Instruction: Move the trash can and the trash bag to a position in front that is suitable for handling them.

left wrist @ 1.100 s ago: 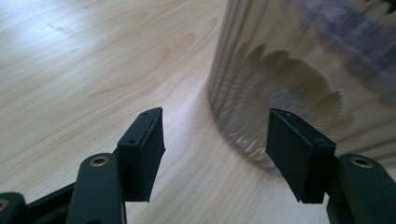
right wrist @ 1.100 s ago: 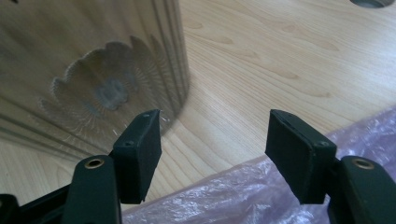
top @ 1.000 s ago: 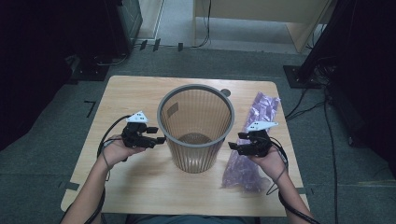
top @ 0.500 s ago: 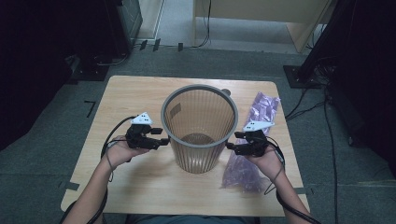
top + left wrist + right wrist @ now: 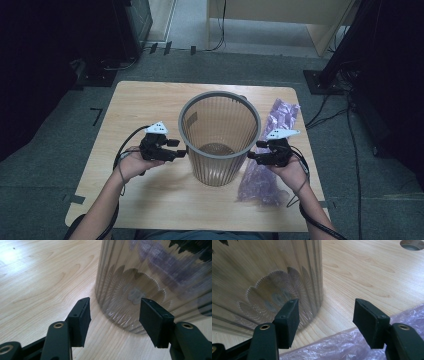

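A translucent ribbed bin (image 5: pixel 220 145) stands upright in the middle of the wooden table (image 5: pixel 145 105). My left gripper (image 5: pixel 180 148) points at the bin's left wall, low down. In the left gripper view its jaws have just been closing a little, and my left gripper (image 5: pixel 113 317) is open with nothing between the pads; the bin (image 5: pixel 140 277) rises just beyond them. My right gripper (image 5: pixel 251 151) faces the bin's right wall. It is open in the right gripper view (image 5: pixel 325 320), close to the bin (image 5: pixel 262 272), above a purple plastic bag (image 5: pixel 332 347).
The purple bag (image 5: pixel 280 117) lies in a long strip along the table's right side, under my right hand. A round hole (image 5: pixel 412 243) is cut in the tabletop at the far side. Cables trail from both grippers.
My left gripper has shifted slightly right toward the bin, and the bin's rim now sits a little further right. The right gripper has stayed in place.
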`<action>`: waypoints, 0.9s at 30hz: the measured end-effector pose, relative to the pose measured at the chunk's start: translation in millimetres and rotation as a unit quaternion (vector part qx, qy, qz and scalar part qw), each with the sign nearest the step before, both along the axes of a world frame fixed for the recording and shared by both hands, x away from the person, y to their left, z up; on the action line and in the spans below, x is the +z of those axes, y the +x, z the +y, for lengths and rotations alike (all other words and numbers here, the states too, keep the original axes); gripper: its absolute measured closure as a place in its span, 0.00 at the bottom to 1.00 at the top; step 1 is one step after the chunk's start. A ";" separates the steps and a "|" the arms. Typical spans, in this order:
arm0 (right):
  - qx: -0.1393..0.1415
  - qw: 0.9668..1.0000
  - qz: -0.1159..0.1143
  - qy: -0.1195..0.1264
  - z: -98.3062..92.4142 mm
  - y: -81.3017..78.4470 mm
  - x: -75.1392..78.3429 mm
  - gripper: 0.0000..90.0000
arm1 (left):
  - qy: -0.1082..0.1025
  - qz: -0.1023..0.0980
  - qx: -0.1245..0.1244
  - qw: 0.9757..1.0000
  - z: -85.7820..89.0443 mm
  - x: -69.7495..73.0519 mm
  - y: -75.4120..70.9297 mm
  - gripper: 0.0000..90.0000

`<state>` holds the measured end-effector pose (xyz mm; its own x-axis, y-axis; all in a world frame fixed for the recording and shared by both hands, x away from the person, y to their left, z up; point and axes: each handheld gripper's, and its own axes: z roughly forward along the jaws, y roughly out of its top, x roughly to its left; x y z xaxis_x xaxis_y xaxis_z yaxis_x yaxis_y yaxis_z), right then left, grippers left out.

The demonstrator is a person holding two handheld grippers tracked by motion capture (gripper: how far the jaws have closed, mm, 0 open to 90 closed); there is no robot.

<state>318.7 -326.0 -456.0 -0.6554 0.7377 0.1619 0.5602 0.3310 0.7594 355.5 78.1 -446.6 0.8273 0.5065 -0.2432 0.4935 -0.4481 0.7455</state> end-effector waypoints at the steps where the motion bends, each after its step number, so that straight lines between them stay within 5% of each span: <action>1: -0.001 1.000 0.000 -0.001 -0.7 0.0 -0.1 0.42 | 0.001 -0.003 -0.002 1.000 -0.1 -0.2 0.0 0.45; 17: -0.013 1.000 0.003 -0.006 -9.9 9.2 -14.5 0.35 | -0.019 0.018 0.042 0.999 15.2 10.6 16.6 0.36; 27: -0.036 0.999 0.000 -0.011 -22.4 16.9 -29.1 0.31 | -0.004 0.012 0.043 0.999 17.7 20.2 21.1 0.39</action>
<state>335.5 -348.4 -485.1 -0.6009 0.7861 0.1445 0.5832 0.3076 0.7519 376.6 95.8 -426.4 0.7742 0.5735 -0.2679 0.5485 -0.3965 0.7362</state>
